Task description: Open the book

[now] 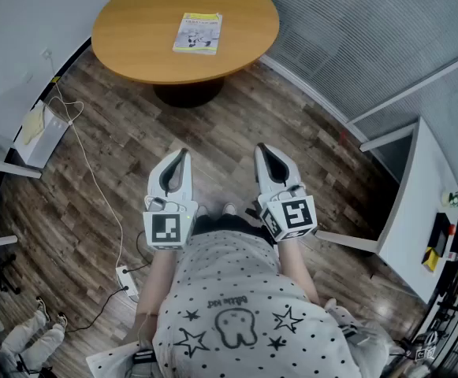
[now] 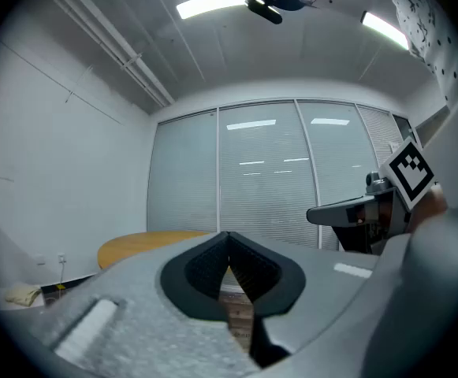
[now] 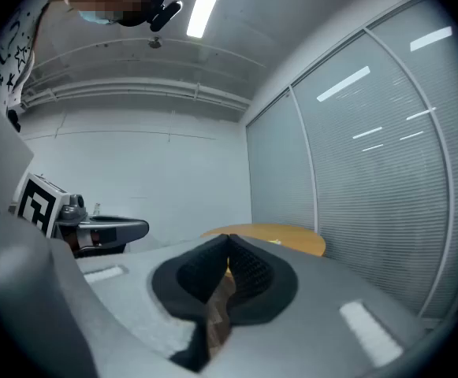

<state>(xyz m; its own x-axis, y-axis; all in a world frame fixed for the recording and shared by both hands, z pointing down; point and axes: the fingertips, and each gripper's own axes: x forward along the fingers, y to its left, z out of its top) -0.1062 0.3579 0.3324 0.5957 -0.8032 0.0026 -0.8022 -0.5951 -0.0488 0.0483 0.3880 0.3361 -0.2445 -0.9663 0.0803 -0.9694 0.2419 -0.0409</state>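
Observation:
A closed book (image 1: 198, 33) with a yellow and white cover lies flat on the round wooden table (image 1: 134, 46) at the top of the head view. My left gripper (image 1: 183, 153) and right gripper (image 1: 261, 148) are held side by side over the wooden floor, well short of the table, both pointing toward it. Both are shut with nothing between the jaws. In the left gripper view the left gripper (image 2: 229, 235) has its tips together, with the table (image 2: 142, 245) low at left. The right gripper (image 3: 229, 239) in its own view also has its tips together, with the table (image 3: 288, 235) behind.
A white cable (image 1: 94, 181) runs across the floor to a power strip (image 1: 127, 282) at my left. A white desk (image 1: 418, 211) stands at the right, a white unit (image 1: 43, 136) at the left. Frosted glass partition walls (image 1: 370, 30) stand behind the table.

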